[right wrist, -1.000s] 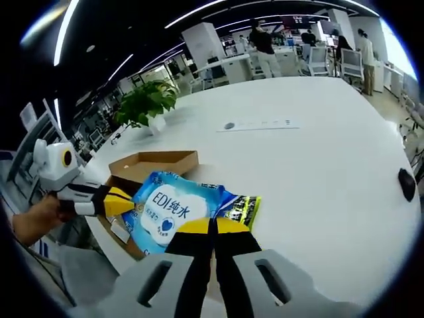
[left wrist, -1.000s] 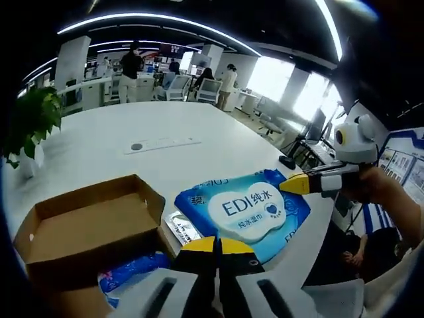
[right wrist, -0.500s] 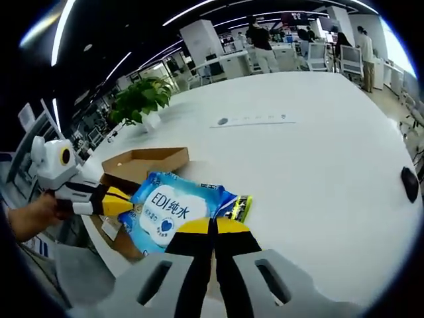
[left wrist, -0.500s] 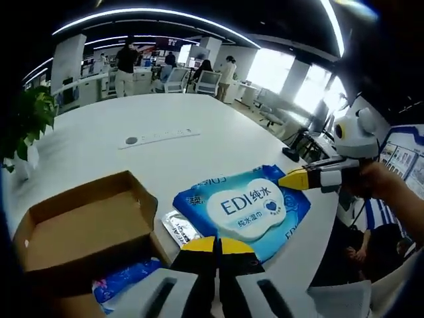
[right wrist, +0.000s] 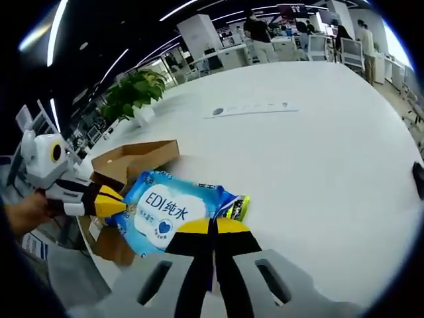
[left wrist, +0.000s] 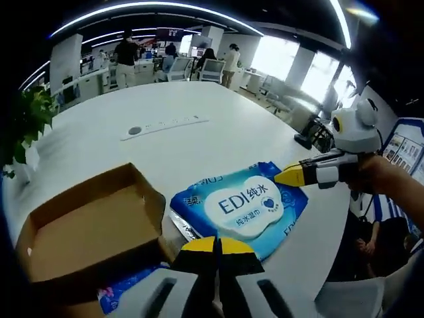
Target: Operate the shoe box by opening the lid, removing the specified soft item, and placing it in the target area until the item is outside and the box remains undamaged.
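Left gripper (left wrist: 217,244): your yellow-tipped jaws are pressed together, pointing forward and slightly down; from the right gripper view (right wrist: 111,201) it reaches in from the left.
Right gripper (right wrist: 213,227): your jaws are closed tight as well; from the left gripper view (left wrist: 283,177) it comes in from the right, nearly level.
Left hand (right wrist: 25,211): wrapped around the handle.
Right hand (left wrist: 379,177): gripping the handle, forearm trailing off to the right.

One shoe box (left wrist: 93,228), one wipes pack (left wrist: 242,207), one potted plant (right wrist: 136,93), two hand-held grippers: left hand-held gripper (left wrist: 217,246), right hand-held gripper (right wrist: 212,227).
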Available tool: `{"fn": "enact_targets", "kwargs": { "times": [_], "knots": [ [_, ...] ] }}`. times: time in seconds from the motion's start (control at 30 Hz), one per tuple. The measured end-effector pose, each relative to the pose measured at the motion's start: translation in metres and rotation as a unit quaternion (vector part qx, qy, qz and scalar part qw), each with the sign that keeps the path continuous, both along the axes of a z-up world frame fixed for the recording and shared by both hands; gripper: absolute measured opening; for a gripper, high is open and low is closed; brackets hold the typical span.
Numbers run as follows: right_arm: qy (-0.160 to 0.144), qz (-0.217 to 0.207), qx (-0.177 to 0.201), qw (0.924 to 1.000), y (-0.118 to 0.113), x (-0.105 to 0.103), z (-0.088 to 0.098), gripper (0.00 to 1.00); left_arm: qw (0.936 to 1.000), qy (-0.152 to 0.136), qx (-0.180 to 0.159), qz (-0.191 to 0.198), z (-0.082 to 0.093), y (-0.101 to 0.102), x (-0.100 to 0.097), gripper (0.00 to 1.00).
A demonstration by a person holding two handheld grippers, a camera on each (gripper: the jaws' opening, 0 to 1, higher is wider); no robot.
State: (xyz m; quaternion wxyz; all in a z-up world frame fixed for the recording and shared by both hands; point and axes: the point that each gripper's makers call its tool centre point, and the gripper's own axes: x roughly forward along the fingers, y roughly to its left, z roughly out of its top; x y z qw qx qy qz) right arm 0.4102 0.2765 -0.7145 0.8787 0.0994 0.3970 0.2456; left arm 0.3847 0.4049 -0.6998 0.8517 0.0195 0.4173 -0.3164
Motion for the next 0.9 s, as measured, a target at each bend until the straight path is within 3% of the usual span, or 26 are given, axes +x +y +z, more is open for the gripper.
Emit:
{"fn": "enact_targets", "kwargs": {
  "times": [0.5, 0.9],
  "knots": [
    [0.006, -0.009, 0.004, 0.9999, 0.007, 0.012, -0.029, 0.00, 0.9963, -0.002, 0.080, -0.031, -0.017, 0.002, 0.010, 0.00],
    [0.008, -0.025, 0.006, 0.9996, 0.007, 0.016, -0.039, 0.00, 0.9932, -0.005, 0.103, -0.054, -0.024, 0.003, 0.010, 0.00]
  ]
}}
